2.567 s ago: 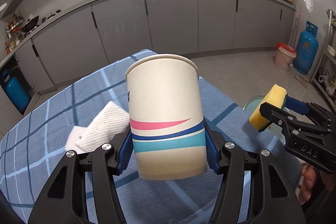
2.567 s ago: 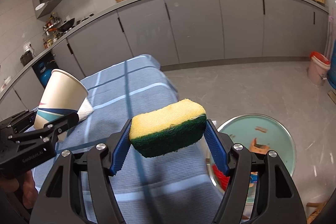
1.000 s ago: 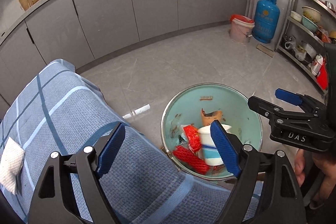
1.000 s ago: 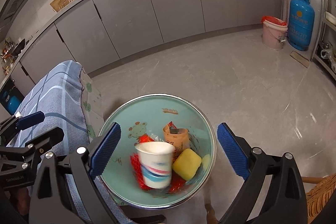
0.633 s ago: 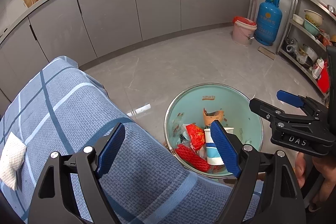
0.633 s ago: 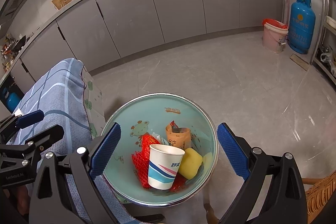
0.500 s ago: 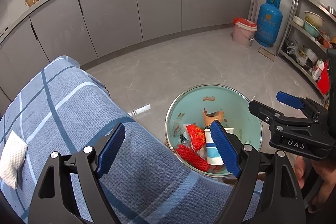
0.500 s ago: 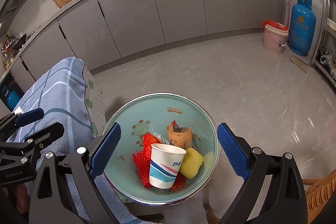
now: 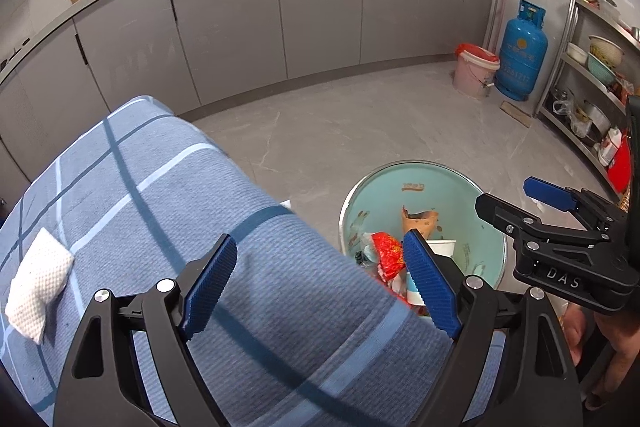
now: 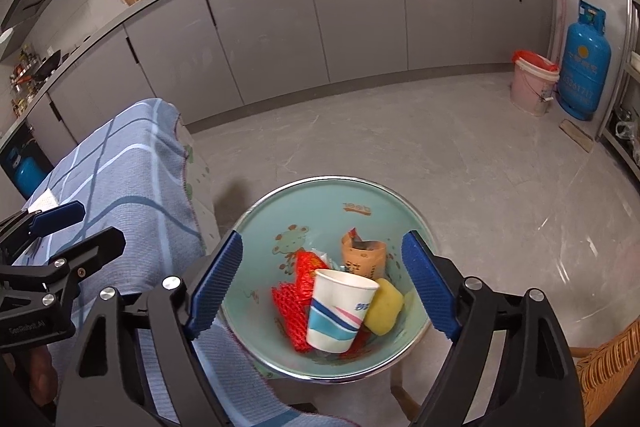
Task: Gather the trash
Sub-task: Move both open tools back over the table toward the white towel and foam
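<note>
A teal basin stands on the floor by the table and holds a paper cup, a yellow sponge, red netting and a brown paper scrap. The basin also shows in the left wrist view. My right gripper is open and empty above the basin. My left gripper is open and empty over the table's right edge. A white folded tissue lies on the blue checked tablecloth at the far left.
Grey kitchen cabinets run along the back. A blue gas cylinder and a pink bucket stand at the right. A metal shelf rack is at the far right. A wicker seat is by the basin.
Both grippers dropped the cup and sponge into the basin and stayed open. The cup has settled upright. The left gripper has drifted left, back over the table.
</note>
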Motion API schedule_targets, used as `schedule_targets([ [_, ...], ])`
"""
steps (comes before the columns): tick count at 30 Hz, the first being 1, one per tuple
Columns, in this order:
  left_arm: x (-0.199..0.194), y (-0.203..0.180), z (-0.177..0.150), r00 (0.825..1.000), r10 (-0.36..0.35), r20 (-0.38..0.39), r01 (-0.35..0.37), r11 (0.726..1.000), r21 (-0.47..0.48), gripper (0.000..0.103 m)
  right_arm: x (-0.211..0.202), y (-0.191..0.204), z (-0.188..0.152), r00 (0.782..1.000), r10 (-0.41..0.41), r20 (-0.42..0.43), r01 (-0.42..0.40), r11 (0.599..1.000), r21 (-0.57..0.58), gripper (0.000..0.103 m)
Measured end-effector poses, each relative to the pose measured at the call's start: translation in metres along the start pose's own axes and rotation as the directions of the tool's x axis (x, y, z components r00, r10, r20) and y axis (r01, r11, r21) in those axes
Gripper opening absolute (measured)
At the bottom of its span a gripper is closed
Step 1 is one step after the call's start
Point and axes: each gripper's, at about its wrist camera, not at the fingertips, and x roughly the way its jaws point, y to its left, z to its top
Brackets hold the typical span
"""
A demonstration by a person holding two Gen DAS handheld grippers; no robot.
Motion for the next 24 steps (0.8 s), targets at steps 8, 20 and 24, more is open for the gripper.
schedule_targets([
  [8,-0.018,0.035,-0.012,0.999,0.037,0.006,-0.036,0.998,-0.059,0.087,-0.005,0.039,0.003,0.999,0.037,0.003,-0.037,0.998,-0.049,0.081],
  [20,-0.042,0.104,-0.038,0.995,0.103,0.009,-0.099,0.977,-0.191,0.091,-0.007,0.105,0.003,0.995,0.098,-0.011,-0.098,0.985,-0.142,0.081],
  [24,-0.049,0.122,-0.044,0.992,0.123,0.012,-0.117,0.968,-0.221,0.091,-0.006,0.125,0.003,0.993,0.117,-0.019,-0.119,0.978,-0.170,0.081],
])
